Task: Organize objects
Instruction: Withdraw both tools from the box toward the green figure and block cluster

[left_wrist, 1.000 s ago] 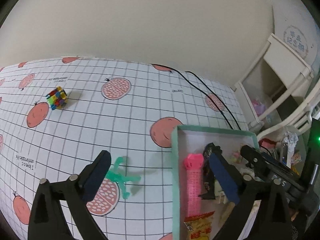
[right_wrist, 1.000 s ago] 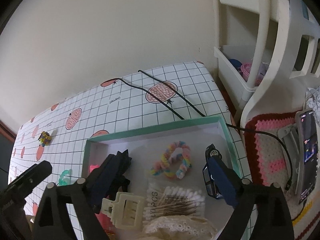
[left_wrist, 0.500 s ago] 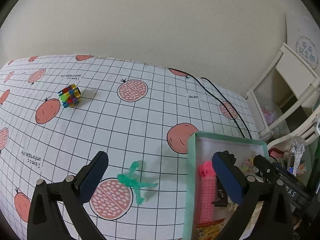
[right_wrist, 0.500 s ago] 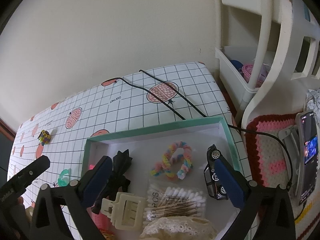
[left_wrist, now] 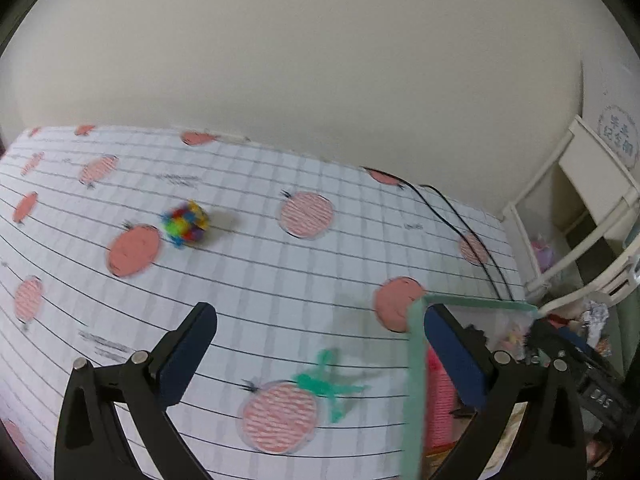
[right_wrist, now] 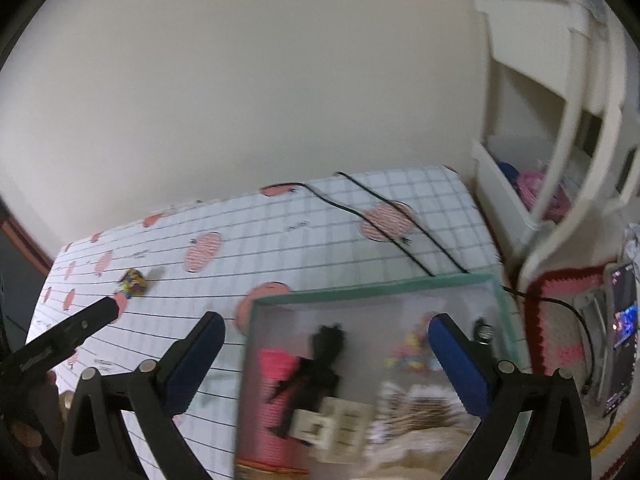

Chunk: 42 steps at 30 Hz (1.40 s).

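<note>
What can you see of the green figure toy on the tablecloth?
The green figure toy is a small translucent teal plastic piece with thin splayed limbs, blurred by motion. It lies flat on the checked tablecloth, its lower edge overlapping a printed pomegranate, just left of the teal box rim. Nothing grips it: it sits between the open left gripper fingers, untouched.

Looks like somebody's home, probably a bedroom or living corner. The table (left_wrist: 280, 280) wears a grid-pattern cloth printed with pomegranates, pushed up against a plain cream wall (left_wrist: 300, 60). Next to it there's a white plastic storage rack (right_wrist: 560, 140) with yarn-looking stuff in a bin, a pink crocheted mat (right_wrist: 560, 320), and a phone (right_wrist: 622, 328) propped up playing something.
</note>
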Motion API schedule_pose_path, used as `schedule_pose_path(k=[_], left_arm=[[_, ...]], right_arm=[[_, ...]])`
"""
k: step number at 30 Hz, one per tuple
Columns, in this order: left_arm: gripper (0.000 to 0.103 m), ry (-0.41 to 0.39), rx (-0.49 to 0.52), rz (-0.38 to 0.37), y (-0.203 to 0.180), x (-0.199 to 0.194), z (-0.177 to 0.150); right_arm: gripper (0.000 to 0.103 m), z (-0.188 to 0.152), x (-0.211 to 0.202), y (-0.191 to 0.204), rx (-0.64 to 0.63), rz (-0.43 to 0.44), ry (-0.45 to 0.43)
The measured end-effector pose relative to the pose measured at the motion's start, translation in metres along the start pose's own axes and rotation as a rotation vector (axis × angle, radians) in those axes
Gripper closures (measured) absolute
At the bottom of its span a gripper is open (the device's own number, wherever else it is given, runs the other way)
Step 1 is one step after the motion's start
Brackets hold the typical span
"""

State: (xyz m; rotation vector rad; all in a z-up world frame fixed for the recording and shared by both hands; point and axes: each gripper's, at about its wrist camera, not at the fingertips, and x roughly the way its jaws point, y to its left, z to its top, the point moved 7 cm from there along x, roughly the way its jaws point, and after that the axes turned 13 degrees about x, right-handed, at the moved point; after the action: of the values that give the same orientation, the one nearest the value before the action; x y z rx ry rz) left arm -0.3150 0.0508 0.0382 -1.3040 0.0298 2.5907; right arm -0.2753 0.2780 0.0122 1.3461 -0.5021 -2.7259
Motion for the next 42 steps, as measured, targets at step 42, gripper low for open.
schedule_pose_path(k=[42], left_arm=[[0.0, -0.021, -0.139, 0.043, 0.125, 0.033, -0.011]], right_arm=[[0.024, -0.125, 0.078, 0.119, -0.333, 0.016, 0.201]])
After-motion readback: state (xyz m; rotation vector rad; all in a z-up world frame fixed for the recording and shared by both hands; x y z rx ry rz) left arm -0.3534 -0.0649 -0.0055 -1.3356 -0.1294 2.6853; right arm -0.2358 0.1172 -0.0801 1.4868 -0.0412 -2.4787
